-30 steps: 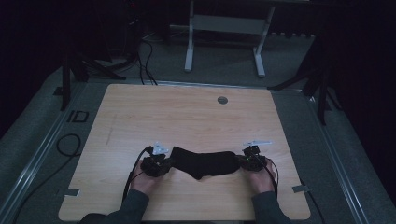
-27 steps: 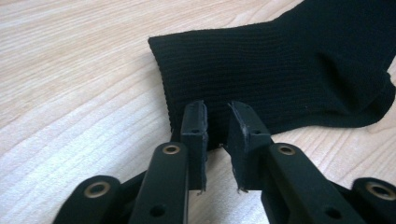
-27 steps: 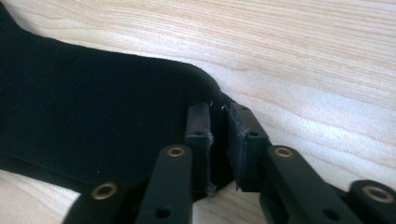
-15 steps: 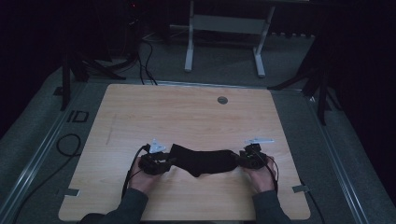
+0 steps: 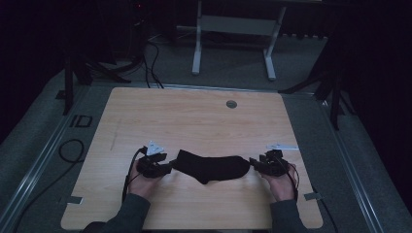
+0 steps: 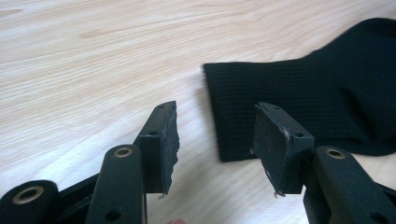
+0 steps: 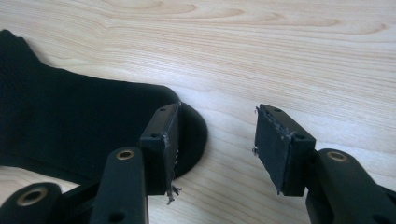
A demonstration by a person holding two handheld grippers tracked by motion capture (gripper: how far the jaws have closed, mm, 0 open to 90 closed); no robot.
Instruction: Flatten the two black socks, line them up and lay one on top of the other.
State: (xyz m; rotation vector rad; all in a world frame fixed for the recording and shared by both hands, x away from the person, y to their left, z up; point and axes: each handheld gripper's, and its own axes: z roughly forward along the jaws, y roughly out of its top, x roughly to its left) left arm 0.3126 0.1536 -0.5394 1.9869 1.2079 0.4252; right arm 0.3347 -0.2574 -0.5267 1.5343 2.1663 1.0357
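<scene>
Black sock point(image 6: 322, 93) ribbed cuff, close before left tongs point(image 6: 215, 140)

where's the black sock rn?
In the high view, the black fabric sock lies flat on the light wooden table, near its front edge, between the left gripper and the right gripper.

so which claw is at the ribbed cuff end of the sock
The left claw: the black sock shows its straight ribbed cuff there, while the right claw faces the rounded toe. Both claws have just opened, gripping nothing.
</scene>
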